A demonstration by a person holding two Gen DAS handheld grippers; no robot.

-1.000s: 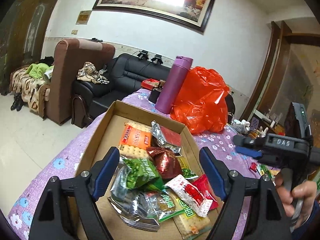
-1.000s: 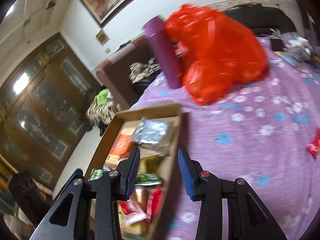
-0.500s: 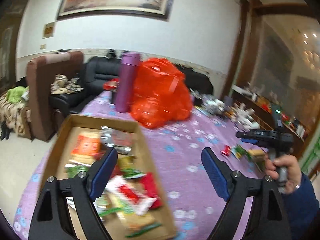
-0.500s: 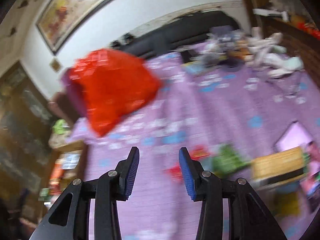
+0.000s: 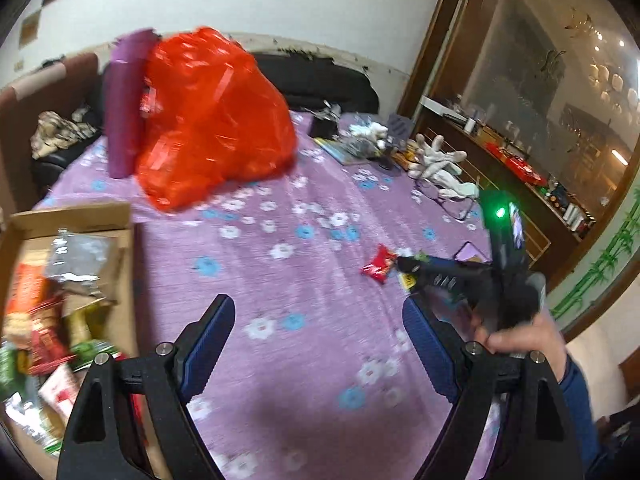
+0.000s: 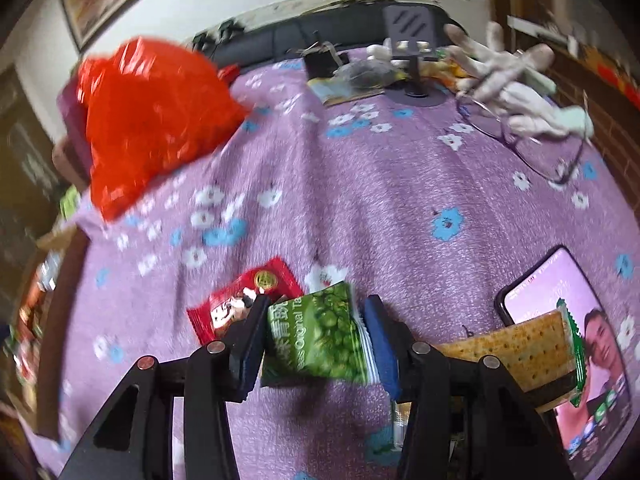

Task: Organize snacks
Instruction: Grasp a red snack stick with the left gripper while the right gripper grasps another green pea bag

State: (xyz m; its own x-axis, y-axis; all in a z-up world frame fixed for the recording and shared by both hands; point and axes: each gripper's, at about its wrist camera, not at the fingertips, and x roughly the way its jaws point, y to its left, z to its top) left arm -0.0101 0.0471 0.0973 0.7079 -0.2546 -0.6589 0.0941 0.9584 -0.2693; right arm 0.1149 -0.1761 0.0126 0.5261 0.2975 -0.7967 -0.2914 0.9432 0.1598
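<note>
Wide-spread left claw [image 5: 318, 334] over flowered purple cloth [image 5: 280, 280], snack-filled cardboard box [image 5: 72, 220] at left, red bag [image 5: 208, 120] beyond.

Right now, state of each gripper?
Left gripper: open, nothing between the jaws.
Right gripper: jaws opening, green pea packet between them; not clearly gripped.

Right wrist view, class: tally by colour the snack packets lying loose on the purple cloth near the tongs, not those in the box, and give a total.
Red packet: 1
Green packet, between the right tongs, whose jaws are opening: 1
Tan cracker packet, lying partly on the phone: 1
Total: 3
</note>
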